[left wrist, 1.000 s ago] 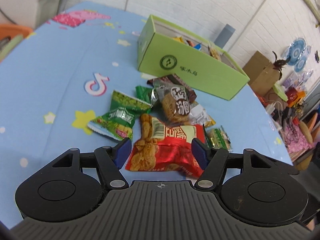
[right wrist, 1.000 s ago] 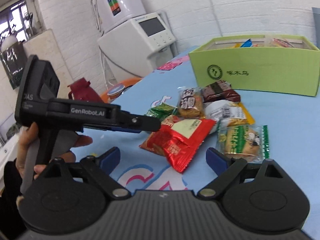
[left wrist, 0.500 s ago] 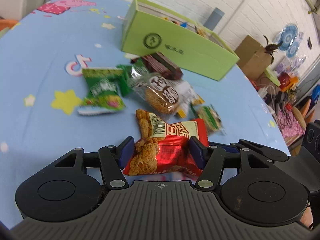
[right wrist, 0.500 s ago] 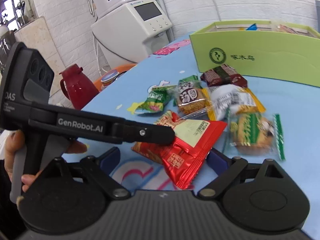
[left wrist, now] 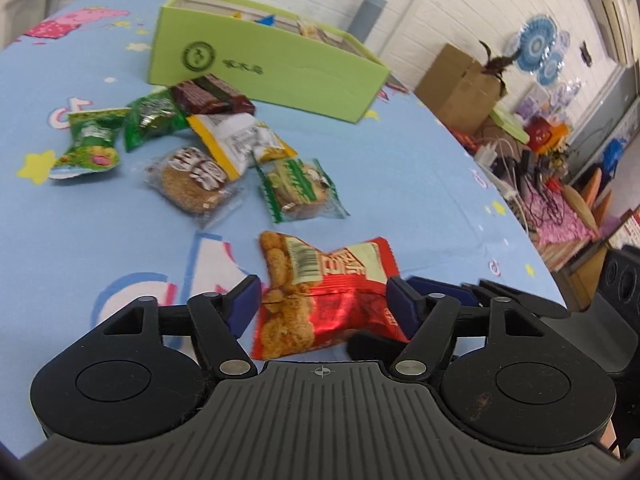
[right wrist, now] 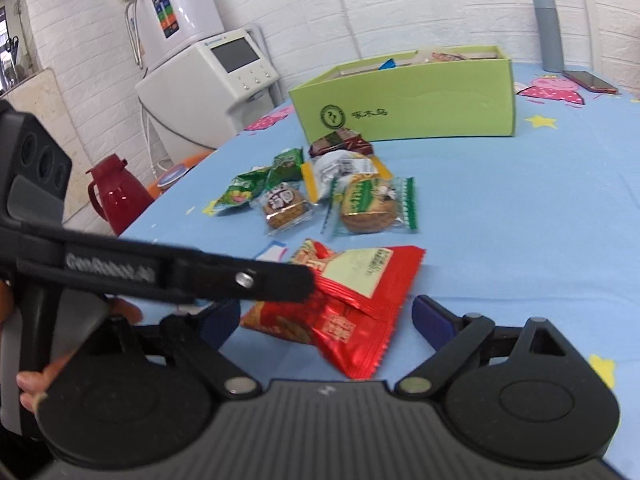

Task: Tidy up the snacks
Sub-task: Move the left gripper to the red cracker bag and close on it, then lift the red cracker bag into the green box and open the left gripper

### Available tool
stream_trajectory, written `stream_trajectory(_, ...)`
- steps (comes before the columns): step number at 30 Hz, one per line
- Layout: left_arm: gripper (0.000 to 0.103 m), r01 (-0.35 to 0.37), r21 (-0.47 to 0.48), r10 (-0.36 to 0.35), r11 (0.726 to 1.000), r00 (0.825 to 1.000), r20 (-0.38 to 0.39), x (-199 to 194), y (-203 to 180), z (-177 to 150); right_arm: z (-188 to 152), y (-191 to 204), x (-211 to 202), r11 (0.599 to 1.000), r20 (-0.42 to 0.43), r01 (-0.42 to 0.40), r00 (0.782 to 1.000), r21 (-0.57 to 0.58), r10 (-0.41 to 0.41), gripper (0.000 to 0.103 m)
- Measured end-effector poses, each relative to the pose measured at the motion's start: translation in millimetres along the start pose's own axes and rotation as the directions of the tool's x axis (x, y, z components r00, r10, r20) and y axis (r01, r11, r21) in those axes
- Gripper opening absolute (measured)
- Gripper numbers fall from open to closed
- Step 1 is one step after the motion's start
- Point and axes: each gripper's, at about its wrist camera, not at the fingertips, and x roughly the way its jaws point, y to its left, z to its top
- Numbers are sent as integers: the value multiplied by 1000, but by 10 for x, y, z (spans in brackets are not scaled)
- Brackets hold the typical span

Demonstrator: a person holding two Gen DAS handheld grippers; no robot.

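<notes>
White brick walls, blue cartoon tablecloth (left wrist: 400, 184) over the table. Left gripper (left wrist: 322, 300) pinching the red snack packet (left wrist: 320, 292) across its width, blue pads pressed to both sides, packet lifted off the cloth and near the camera. Right gripper (right wrist: 326, 320) spread wide, holding nothing, jaws flanking the same packet from below in its view. Packet looks light, air-puffed, crinkly foil: likely slippery and easily crushed, contents brittle, so a gentle pinch at mid-body or on the sealed end seam seems safest. Beyond it, well apart, the loose pile: green-striped biscuit pack (left wrist: 298, 190), round cake in clear wrap (left wrist: 192, 178), yellow-edged white packet (left wrist: 240, 140), two green packets (left wrist: 120, 132), brown bar (left wrist: 212, 96) just beside the green cardboard box (left wrist: 260, 72), which already holds some snacks. Grey flask (right wrist: 550, 34) and phone (right wrist: 590, 82) behind the box. Versus a second ago: packet was lying touching the pile, now raised and drawn back clear of it; pile looks rearranged, striped biscuit pack exposed; left jaws closer together.
</notes>
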Motion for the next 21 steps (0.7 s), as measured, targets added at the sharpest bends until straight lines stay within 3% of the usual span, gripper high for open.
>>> stream_trajectory(3, 63, -16, -22, 16, 1000, 1000, 7, -27, 98, 22, -33, -31, -55, 1000, 22, 0, 1000, 13, 0, 93)
stream_trajectory(7, 58, 18, -27, -19, 999, 999, -44, 117, 130, 36, -37, 54, -6, 999, 19, -21, 1000, -24, 22, 93)
stream_trajectory(18, 54, 1, 111, 4, 994, 999, -42, 302, -128, 35, -85, 104, 150, 995, 39, 44, 998, -92, -40, 94)
stream_trajectory(21, 56, 19, 58, -16, 998, 998, -55, 310, -1, 165, -23, 6, 121, 997, 20, 22, 1000, -77, -21, 93)
